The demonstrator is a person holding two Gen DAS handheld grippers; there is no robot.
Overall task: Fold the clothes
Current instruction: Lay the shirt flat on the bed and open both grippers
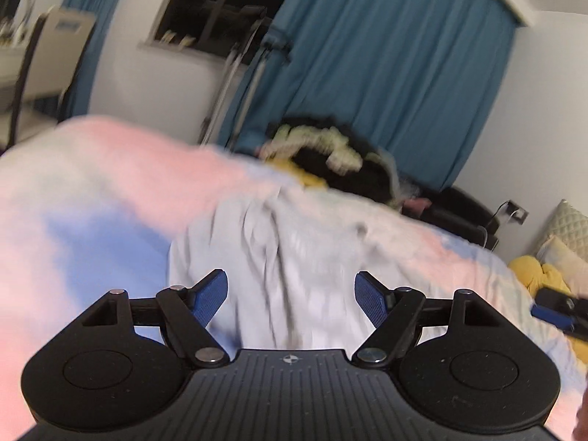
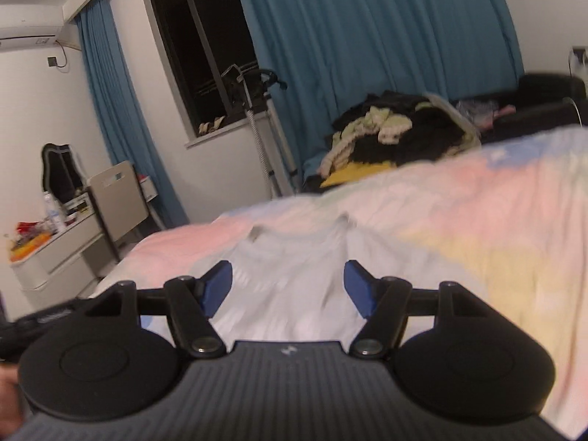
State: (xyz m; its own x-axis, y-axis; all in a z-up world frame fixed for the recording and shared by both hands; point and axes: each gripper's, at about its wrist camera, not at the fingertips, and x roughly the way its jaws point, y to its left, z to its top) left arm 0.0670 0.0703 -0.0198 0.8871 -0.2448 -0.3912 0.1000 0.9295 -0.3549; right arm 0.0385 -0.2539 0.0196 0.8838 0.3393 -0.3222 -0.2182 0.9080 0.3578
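Note:
A pale grey-white garment [image 1: 279,257] lies spread and wrinkled on the pastel pink, blue and yellow bedspread [image 1: 92,198]. My left gripper [image 1: 290,297] is open and empty, its blue pads just above the garment's near part. In the right wrist view the same garment [image 2: 290,268] lies ahead, its neck opening at the far end. My right gripper [image 2: 288,288] is open and empty over the garment's near edge. The right gripper's tip [image 1: 558,312] shows at the right edge of the left wrist view. Both views are motion-blurred.
A heap of dark, yellow and pale green clothes [image 2: 397,136] sits at the bed's far side. Teal curtains [image 2: 367,36] and a dark window [image 2: 198,44] are behind. A desk with clutter [image 2: 47,239] and a chair [image 2: 117,198] stand left. Pillows [image 1: 562,231] lie right.

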